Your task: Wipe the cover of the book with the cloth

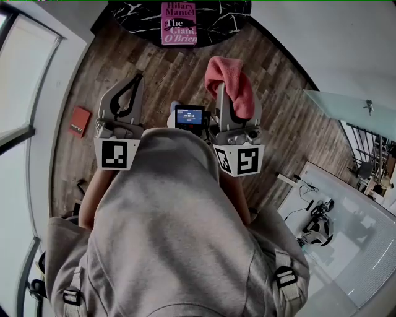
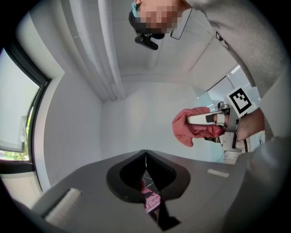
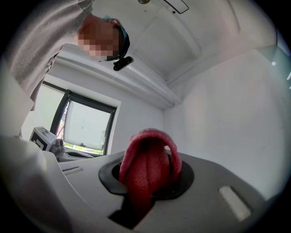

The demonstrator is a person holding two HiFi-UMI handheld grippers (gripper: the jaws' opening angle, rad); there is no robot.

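Observation:
A pink book (image 1: 179,23) lies on a round black marble table (image 1: 136,15) at the top of the head view, well ahead of both grippers. A sliver of its cover (image 2: 152,200) shows under the left gripper's jaws. My left gripper (image 1: 136,79) is raised on the left, shut and empty, its jaws meeting in a line (image 2: 145,153). My right gripper (image 1: 221,88) is held up beside it, shut on a pink-red cloth (image 1: 230,83) that drapes over its tips. The cloth (image 3: 148,168) fills the jaws in the right gripper view. It also shows as the cloth (image 2: 193,127) in the left gripper view.
A small red booklet (image 1: 79,121) lies on the wooden floor at the left. A small screen (image 1: 189,116) sits between the grippers. At the right are a glass table (image 1: 349,102) and a white desk (image 1: 346,217) with gear. A window (image 1: 18,93) runs along the left.

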